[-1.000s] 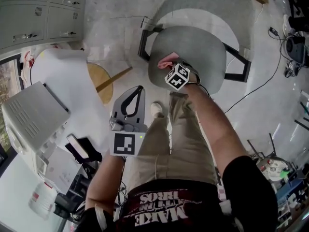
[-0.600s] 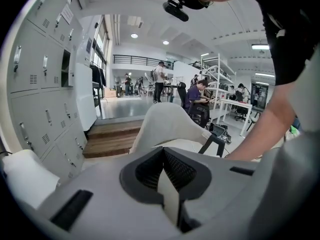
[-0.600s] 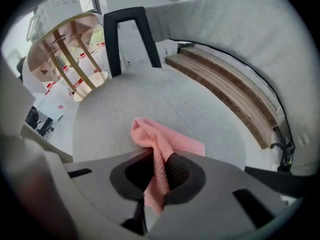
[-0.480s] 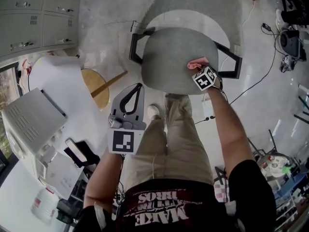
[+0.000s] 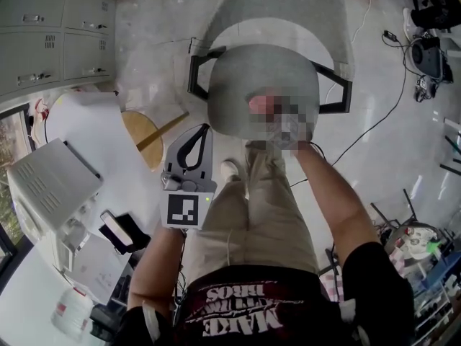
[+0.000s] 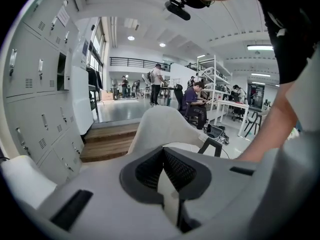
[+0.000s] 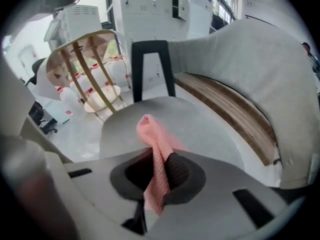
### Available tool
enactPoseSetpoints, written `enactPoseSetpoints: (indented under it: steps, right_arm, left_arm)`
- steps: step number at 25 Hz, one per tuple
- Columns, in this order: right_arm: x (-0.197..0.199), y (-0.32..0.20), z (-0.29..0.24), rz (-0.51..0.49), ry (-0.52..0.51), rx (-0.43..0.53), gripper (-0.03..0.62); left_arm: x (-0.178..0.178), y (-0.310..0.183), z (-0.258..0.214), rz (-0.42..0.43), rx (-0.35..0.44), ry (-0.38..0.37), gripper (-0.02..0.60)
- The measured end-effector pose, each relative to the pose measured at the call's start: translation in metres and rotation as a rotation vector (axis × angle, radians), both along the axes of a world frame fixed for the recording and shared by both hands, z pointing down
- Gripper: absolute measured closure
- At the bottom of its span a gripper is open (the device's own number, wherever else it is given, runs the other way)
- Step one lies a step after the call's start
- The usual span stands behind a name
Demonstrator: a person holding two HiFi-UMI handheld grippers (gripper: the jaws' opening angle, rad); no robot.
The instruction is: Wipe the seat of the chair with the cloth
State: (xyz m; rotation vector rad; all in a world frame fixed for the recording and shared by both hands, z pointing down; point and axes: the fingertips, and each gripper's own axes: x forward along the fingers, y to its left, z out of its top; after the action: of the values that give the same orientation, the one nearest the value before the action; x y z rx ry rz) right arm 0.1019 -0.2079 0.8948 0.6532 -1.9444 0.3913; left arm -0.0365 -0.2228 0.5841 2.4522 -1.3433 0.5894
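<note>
Right tongs clamped tight on pink mesh cloth, cloth at front-centre of grey rounded chair seat. Left tongs closed, empty, idle off to side. Best now: press cloth flat, overlapping sweeps, reach rim and back.

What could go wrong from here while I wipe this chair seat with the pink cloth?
The cloth is pinched into a narrow bunch in the right gripper, so it may slip out or wipe only a thin strip of the seat. Little cloth sticks out past the jaws, so they might rub the seat directly.
</note>
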Motion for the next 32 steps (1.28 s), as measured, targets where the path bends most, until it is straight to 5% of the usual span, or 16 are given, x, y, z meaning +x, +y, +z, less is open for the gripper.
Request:
enactPoseSetpoints:
  steps: [6,11,15,21,28,32]
  right_arm:
    - [-0.128,0.056,0.014,-0.259,-0.077,-0.070,0.560]
    - [-0.148,0.073,0.051,-0.343,-0.010,-0.094,0.560]
    - [-0.103,0.072,0.054,-0.216,-0.033,-0.132,0.560]
    - [0.013,0.071,0.057,-0.061,0.043,-0.167,0.560]
    - [0.118,0.088,0.059,0.088,0.209,-0.243,0.562]
    - [0.149,0.096,0.049,0.078,0.317,-0.259,0.562]
  left_arm:
    - [-0.003,0.004,-0.001,-0.014,-0.010,-0.001,0.575]
    - [-0.009,0.014,0.007,-0.008,-0.017,-0.009,0.577]
    - [-0.018,0.028,0.011,0.008,-0.049,-0.039,0.575]
    - [-0.025,0.015,-0.006,-0.015,-0.020,-0.041,0.577]
    - [-0.014,0.002,-0.038,0.002,0.032,-0.053,0.575]
    - [-0.010,-0.001,-0.062,-0.001,0.070,-0.044,0.575]
